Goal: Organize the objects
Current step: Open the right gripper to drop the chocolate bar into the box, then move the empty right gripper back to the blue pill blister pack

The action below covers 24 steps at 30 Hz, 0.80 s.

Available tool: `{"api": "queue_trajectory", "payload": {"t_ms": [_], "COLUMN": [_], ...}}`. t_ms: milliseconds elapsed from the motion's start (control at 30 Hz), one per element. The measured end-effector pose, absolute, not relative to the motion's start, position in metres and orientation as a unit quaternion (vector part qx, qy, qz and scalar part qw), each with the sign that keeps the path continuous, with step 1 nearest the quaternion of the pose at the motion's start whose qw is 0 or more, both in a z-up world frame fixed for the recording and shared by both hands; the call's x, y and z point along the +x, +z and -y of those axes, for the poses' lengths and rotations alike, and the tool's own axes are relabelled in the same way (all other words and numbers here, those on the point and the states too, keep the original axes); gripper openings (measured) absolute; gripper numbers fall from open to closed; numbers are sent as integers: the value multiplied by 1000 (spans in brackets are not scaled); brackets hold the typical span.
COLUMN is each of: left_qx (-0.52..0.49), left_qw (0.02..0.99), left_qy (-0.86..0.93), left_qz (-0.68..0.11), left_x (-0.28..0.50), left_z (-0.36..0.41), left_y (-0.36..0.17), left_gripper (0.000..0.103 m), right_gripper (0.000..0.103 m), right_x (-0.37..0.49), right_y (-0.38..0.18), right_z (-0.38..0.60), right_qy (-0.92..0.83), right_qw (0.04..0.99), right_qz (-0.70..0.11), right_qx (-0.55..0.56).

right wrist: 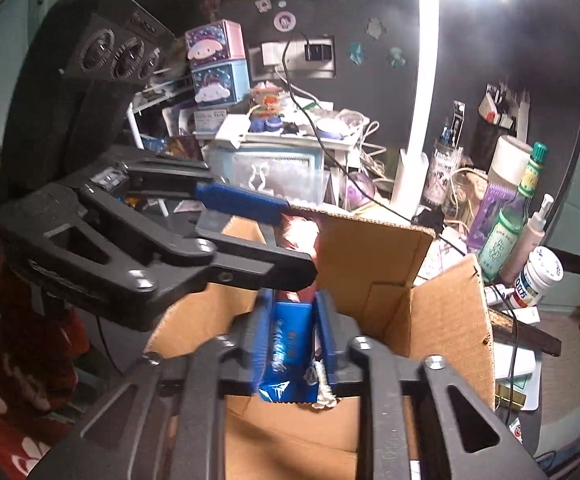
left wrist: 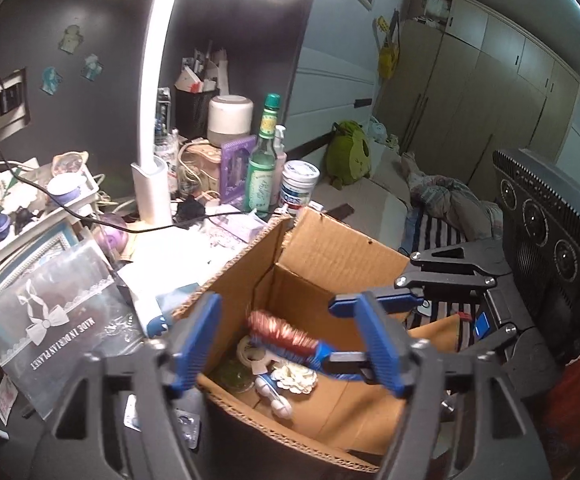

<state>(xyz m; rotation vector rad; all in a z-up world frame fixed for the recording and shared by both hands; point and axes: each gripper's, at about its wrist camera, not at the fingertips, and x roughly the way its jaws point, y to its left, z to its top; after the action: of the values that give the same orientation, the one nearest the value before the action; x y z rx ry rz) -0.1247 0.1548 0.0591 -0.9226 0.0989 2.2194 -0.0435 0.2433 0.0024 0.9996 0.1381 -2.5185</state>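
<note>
An open cardboard box [left wrist: 330, 248] stands at the desk edge. It holds a roll of tape [left wrist: 249, 350], a white flower piece [left wrist: 296, 378] and other small items. My left gripper [left wrist: 290, 344] is open over the box's near rim, with nothing between its blue pads. My right gripper [right wrist: 292, 340] is shut on a blue snack packet with a pink end [right wrist: 285, 344] and holds it inside the box; the packet [left wrist: 281, 334] and that gripper [left wrist: 364, 338] also show in the left wrist view. In the right wrist view the left gripper [right wrist: 273, 236] reaches in from the left.
The desk behind is crowded: a white lamp [left wrist: 151, 188], a green bottle [left wrist: 263, 164], a white jar [left wrist: 298, 184], a purple box [left wrist: 235, 172], a stack of trays [left wrist: 29, 216], cables and a plastic sleeve [left wrist: 53, 316]. A bed [left wrist: 442, 196] and wardrobes lie to the right.
</note>
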Motion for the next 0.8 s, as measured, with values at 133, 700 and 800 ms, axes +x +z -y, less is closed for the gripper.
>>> {"api": "queue_trajectory", "payload": {"t_ms": [133, 700, 800], "left_qx": [-354, -309, -298], "left_qw": [350, 275, 242], "left_qy": [867, 911, 923], "left_qz": [-27, 6, 0], "left_x": [-121, -78, -65], "left_z": [-140, -36, -13], "left_y": [60, 62, 56], "left_gripper": [78, 86, 86], "right_gripper": [32, 32, 32], "right_x": [-45, -31, -24], "right_y": [-1, 13, 13], "right_z": [-243, -190, -163], "right_qy": [-908, -906, -897], "right_qw": [209, 261, 291], "right_qz": [-59, -48, -51], "right_qx": [358, 331, 330]}}
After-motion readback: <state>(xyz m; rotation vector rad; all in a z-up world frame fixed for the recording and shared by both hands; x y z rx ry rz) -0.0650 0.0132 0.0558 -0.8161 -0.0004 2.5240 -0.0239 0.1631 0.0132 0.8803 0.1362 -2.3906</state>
